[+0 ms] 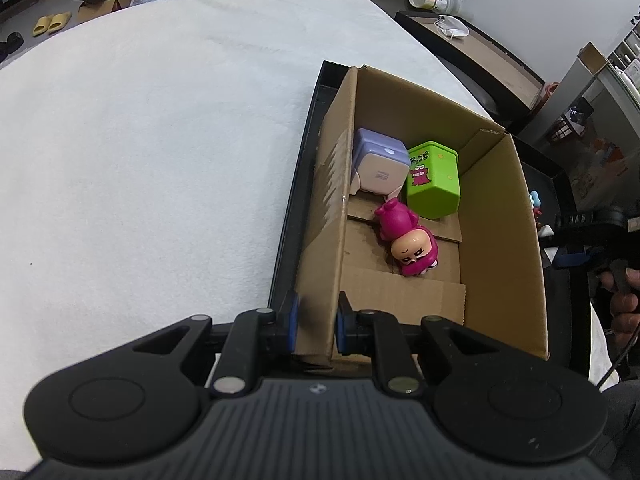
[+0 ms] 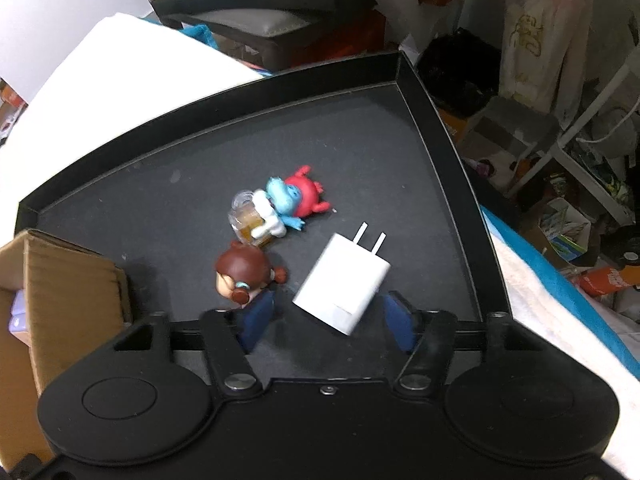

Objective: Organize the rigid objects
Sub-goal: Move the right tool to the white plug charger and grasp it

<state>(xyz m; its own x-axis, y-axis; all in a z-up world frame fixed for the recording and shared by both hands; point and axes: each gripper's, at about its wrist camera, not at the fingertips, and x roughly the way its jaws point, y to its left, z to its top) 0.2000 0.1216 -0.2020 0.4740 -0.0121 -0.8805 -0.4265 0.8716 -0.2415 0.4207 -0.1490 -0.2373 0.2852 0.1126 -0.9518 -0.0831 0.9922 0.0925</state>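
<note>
White cloth-covered table [image 1: 140, 140] fills left wrist view alone. Black tray [image 2: 440, 128] bears cardboard box [image 1: 500, 220]; left gripper [image 1: 316, 320] pinches box's near wall. Only that view shows box contents: lavender cube [image 1: 380, 164], green container [image 1: 434, 180], magenta figure [image 1: 404, 240]. Right wrist view: right gripper [image 2: 324, 320], jaws wide, apparently straddling white charger [image 2: 344, 280] untouched; brown-haired figure [image 2: 240, 276], blue-red toy [image 2: 292, 200] nearby.

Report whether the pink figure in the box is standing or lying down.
Lying down. The pink figure rests on its side on the floor of the box, head toward the camera, near the green block.
</note>
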